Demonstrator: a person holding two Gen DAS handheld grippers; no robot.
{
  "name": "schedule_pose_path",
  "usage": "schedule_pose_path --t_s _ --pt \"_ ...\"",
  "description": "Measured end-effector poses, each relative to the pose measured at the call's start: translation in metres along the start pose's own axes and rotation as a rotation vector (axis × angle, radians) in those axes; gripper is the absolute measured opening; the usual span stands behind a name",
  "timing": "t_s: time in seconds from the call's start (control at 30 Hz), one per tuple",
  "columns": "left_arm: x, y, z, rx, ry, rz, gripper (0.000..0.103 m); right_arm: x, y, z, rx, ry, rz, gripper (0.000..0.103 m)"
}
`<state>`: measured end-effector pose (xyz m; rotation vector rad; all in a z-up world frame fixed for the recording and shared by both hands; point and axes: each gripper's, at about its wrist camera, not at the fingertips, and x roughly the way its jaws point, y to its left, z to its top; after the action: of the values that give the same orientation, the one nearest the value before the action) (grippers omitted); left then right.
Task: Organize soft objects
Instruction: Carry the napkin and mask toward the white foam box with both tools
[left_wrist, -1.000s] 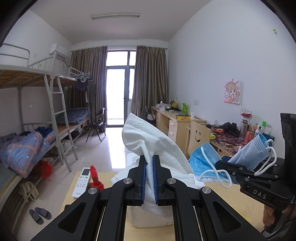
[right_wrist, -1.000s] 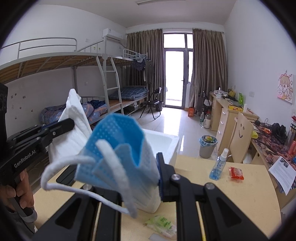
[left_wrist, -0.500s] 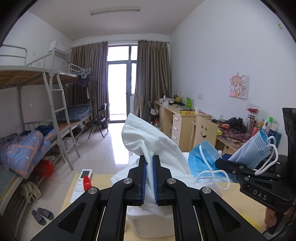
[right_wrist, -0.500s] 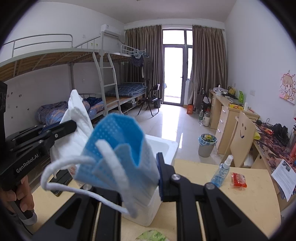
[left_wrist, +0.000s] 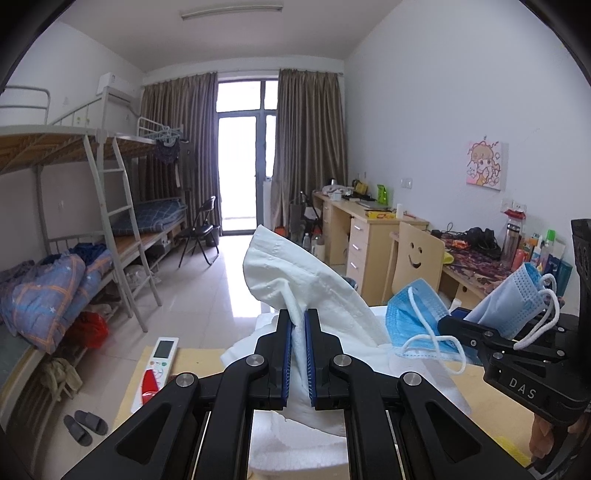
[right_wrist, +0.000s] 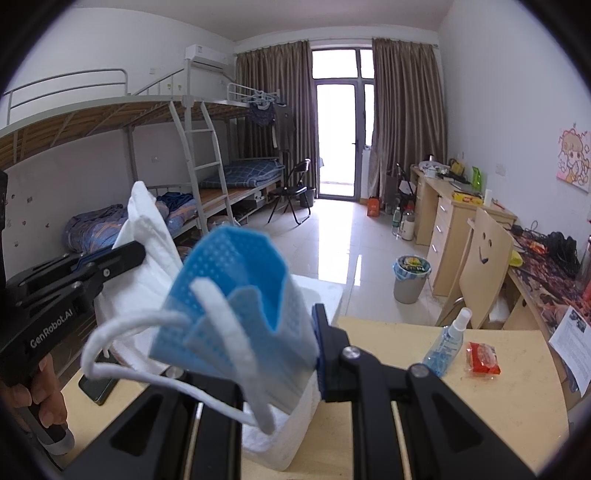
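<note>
White cloth (left_wrist: 317, 291) clamped in left gripper (left_wrist: 298, 354) above table (right_wrist: 491, 398), right gripper (right_wrist: 258, 354) clamped on blue mask (right_wrist: 236, 306), spray bottle (right_wrist: 448, 341), red packet (right_wrist: 482, 358), remote (left_wrist: 160, 356) nearby.

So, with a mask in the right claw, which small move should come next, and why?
Probably lower the right claw over the white bin and release; its mask hangs just above, and another mask already lies there.

Table (right_wrist: 498, 398) with spray bottle (right_wrist: 448, 341), red packet (right_wrist: 482, 358)
</note>
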<state>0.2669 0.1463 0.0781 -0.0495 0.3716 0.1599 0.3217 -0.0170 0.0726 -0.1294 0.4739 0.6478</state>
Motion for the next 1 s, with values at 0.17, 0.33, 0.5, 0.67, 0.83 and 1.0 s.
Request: schedule_pose_path --t_s 0.17,0.33,0.5,0.67,0.83,1.0 --pt "0.012 -0.007 0.000 0.003 0.016 -0.031 0.008 0.000 -0.009 0.003 0.019 0.011 -0.041 0.019" --pt "0.020 -0.018 0.000 0.010 0.032 -0.061 0.008 -0.018 -0.030 0.012 0.064 -0.024 -0.111 0.019" --pt "0.026 -0.020 -0.001 0.018 0.050 -0.066 0.008 -0.025 -0.035 0.015 0.071 -0.042 -0.123 0.019" --pt "0.033 -0.016 -0.001 0.016 0.081 -0.053 0.021 -0.022 -0.035 0.017 0.065 -0.044 -0.116 0.019" --pt "0.024 -0.013 0.000 0.000 0.035 -0.023 0.101 -0.021 -0.036 0.017 0.063 -0.046 -0.120 0.019" --pt "0.016 -0.016 0.003 0.012 0.014 0.001 0.102 -0.018 -0.039 0.017 0.059 -0.041 -0.122 0.019"
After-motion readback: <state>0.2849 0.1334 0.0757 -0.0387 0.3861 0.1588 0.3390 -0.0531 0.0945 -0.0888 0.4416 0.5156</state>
